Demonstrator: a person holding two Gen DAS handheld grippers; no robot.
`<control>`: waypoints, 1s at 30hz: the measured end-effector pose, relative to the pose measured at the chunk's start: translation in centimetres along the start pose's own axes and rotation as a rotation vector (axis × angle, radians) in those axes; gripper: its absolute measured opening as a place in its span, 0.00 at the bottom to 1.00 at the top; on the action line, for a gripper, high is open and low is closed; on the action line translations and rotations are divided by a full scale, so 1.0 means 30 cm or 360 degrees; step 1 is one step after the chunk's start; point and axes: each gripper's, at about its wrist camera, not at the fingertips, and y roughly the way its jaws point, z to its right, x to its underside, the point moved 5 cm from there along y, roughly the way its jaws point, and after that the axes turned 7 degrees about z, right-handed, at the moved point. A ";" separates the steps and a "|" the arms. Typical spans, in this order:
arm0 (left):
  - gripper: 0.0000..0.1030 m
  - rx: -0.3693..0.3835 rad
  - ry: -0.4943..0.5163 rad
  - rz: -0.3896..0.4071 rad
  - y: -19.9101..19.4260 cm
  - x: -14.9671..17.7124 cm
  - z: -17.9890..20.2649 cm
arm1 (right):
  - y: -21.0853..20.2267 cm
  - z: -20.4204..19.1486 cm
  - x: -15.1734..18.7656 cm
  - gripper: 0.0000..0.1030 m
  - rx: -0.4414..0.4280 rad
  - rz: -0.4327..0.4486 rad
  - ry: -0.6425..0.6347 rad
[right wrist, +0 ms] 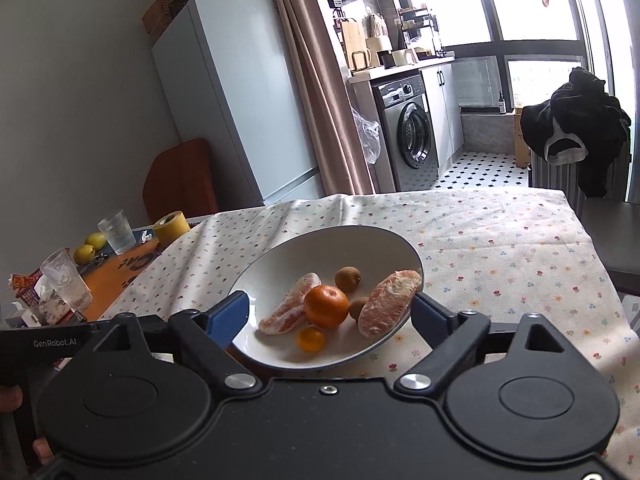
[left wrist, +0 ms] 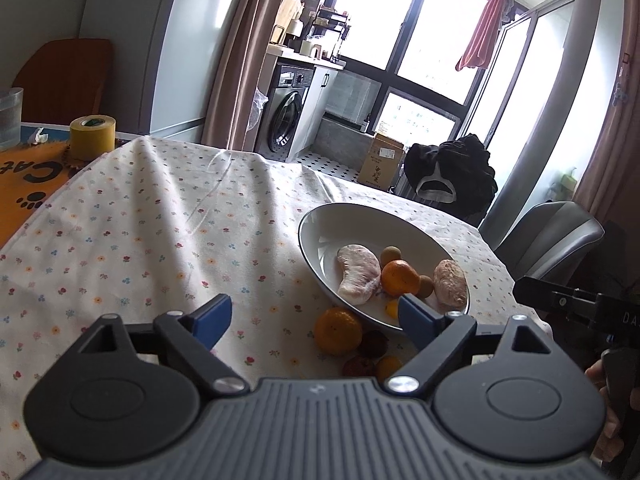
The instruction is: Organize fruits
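Right gripper [right wrist: 326, 312] spread wide, nothing pinched; left gripper [left wrist: 314, 314] likewise. White shallow ceramic bowl [right wrist: 312, 248] on floral tablecloth [right wrist: 500, 248] just beyond right gripper's blue pads, holding two peeled pink pomelo segments [right wrist: 390, 304], a round orange mandarin [right wrist: 326, 306] and small brown fruits.

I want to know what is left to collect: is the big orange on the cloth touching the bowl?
Cannot tell. In the left wrist view the orange sits right under the bowl rim; no clear gap or contact shows.
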 end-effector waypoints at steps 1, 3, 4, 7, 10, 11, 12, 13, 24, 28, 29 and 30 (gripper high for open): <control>0.87 0.0006 0.0004 0.0001 -0.007 0.002 0.004 | -0.007 -0.006 0.005 0.95 -0.0003 -0.0002 0.0000; 0.88 0.0019 0.0009 0.0004 -0.020 0.008 0.008 | -0.027 -0.015 0.014 0.98 -0.0007 0.0003 0.0000; 0.88 0.0025 0.0010 0.0004 -0.027 0.011 0.009 | -0.035 -0.019 0.018 1.00 -0.0010 0.0006 0.0002; 0.88 0.0048 0.0005 -0.0002 -0.046 0.023 0.009 | -0.060 -0.031 0.037 1.00 -0.0021 0.0004 0.0012; 0.88 0.0074 -0.0006 -0.0011 -0.066 0.034 0.011 | -0.078 -0.046 0.055 1.00 -0.0023 -0.0005 0.0011; 0.88 0.0081 -0.0003 -0.0010 -0.073 0.038 0.012 | -0.084 -0.049 0.062 1.00 -0.0023 -0.0007 0.0013; 0.88 0.0082 0.0003 -0.0008 -0.080 0.040 0.013 | -0.090 -0.051 0.068 1.00 -0.0024 -0.0005 0.0018; 0.88 0.0076 0.0010 -0.0005 -0.089 0.044 0.015 | -0.101 -0.053 0.075 1.00 -0.0028 -0.0002 0.0026; 0.91 0.0112 0.0065 -0.0028 -0.155 0.078 0.035 | -0.169 -0.092 0.127 1.00 -0.0046 -0.0011 0.0025; 0.93 0.0103 0.0107 -0.0028 -0.173 0.089 0.043 | -0.191 -0.104 0.138 1.00 -0.0039 -0.0008 0.0020; 0.93 0.0107 0.0111 -0.0030 -0.176 0.091 0.044 | -0.196 -0.105 0.140 1.00 -0.0039 -0.0006 0.0020; 0.93 0.0112 0.0115 -0.0034 -0.179 0.093 0.046 | -0.201 -0.107 0.142 1.00 -0.0041 -0.0006 0.0021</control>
